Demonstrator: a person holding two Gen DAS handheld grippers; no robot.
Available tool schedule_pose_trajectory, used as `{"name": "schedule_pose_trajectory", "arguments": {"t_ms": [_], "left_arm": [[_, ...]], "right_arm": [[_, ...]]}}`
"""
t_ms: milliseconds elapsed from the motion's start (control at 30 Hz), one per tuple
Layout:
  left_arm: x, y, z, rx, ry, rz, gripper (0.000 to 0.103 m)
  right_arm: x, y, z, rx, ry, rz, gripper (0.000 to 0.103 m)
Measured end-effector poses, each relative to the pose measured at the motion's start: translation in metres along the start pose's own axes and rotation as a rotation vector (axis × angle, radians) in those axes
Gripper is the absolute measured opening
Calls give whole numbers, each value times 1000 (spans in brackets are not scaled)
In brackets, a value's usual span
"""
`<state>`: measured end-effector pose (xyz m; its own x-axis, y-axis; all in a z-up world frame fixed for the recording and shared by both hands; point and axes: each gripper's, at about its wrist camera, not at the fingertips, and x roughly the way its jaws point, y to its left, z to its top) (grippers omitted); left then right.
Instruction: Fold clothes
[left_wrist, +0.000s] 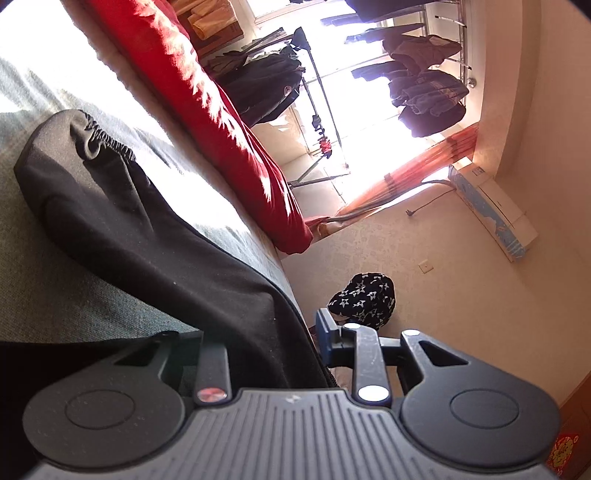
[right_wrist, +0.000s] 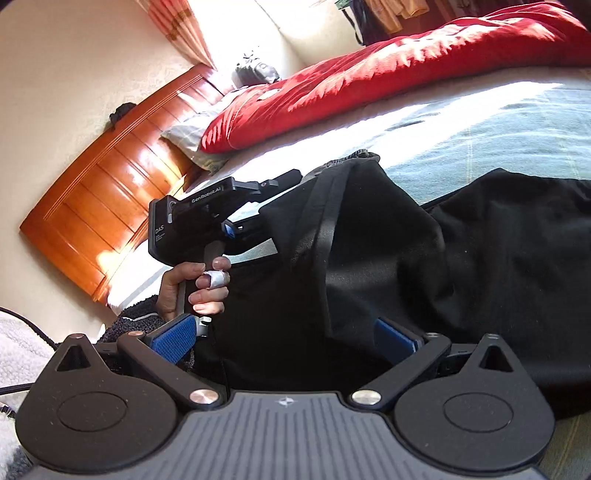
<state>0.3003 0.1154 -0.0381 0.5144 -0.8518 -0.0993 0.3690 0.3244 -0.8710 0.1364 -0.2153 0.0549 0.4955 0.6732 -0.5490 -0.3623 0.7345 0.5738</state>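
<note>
Black trousers (right_wrist: 388, 258) lengthwise along bed (right_wrist: 480, 122) — waistband toward headboard (right_wrist: 110, 177)

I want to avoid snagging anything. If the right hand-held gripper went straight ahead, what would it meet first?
Most likely the black garment: its cloth already lies between the open right hand-held gripper fingers, though depth is unclear.

Bedroom surroundings, sunlit.
Rumpled red quilt (right_wrist: 406, 62) along far side of grey-green bedspread (right_wrist: 498, 125); glossy orange wooden headboard (right_wrist: 110, 195) against wall; orange curtain (left_wrist: 417, 166); white wall air conditioner (left_wrist: 495, 210); dark jackets (left_wrist: 424, 96) hung at window.
</note>
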Motion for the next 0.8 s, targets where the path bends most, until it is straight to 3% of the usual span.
{"name": "schedule_pose_trajectory", "arguments": {"t_ms": [267, 567, 800], "left_arm": [[-38, -23, -9, 136, 0, 49, 27], [-74, 6, -41, 72, 34, 133, 28], [-103, 22, -52, 56, 116, 353, 29]], "right_arm": [[0, 17, -20, 71, -60, -102, 103], [7, 24, -15, 91, -34, -211, 103], [8, 1, -8, 102, -25, -286, 103]]}}
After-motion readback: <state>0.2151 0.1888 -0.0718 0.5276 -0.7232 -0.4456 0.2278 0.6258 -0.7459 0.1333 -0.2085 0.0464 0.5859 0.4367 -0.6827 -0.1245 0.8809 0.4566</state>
